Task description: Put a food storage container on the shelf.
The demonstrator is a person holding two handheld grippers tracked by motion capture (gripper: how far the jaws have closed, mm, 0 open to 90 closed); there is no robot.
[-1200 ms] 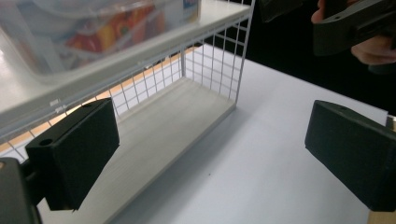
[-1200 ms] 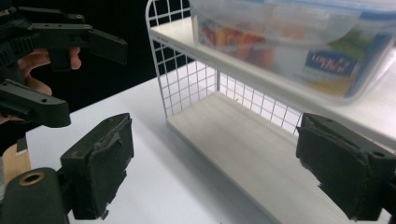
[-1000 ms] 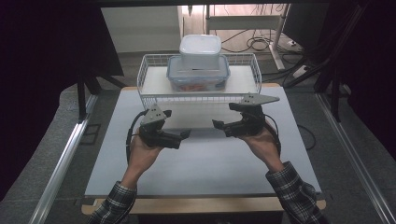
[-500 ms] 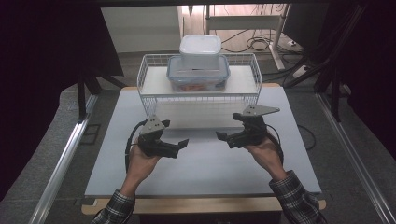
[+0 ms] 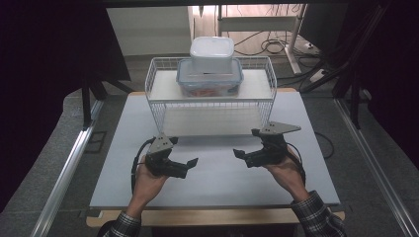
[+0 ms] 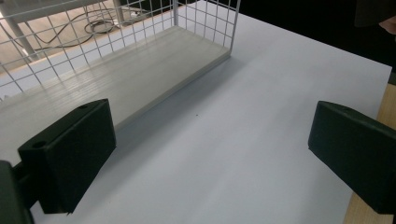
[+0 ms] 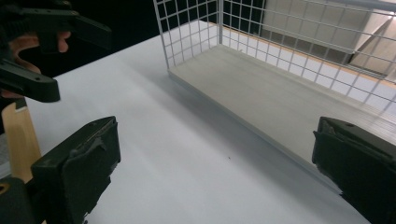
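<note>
Over the white surface (image 5: 217, 182), my left claw (image 5: 191, 162) and right claw (image 5: 239, 153) hang wide open, gripping nothing. The wire rack (image 5: 212, 101) stands just beyond them.

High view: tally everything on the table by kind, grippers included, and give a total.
Lidded plastic boxes: 2, a white box stacked on a blue-rimmed box
Wire racks: 1, the white rack under them
Grippers: 2, the left gripper and the right gripper, each in a hand, jaws apart with nothing between them
Total: 5
</note>
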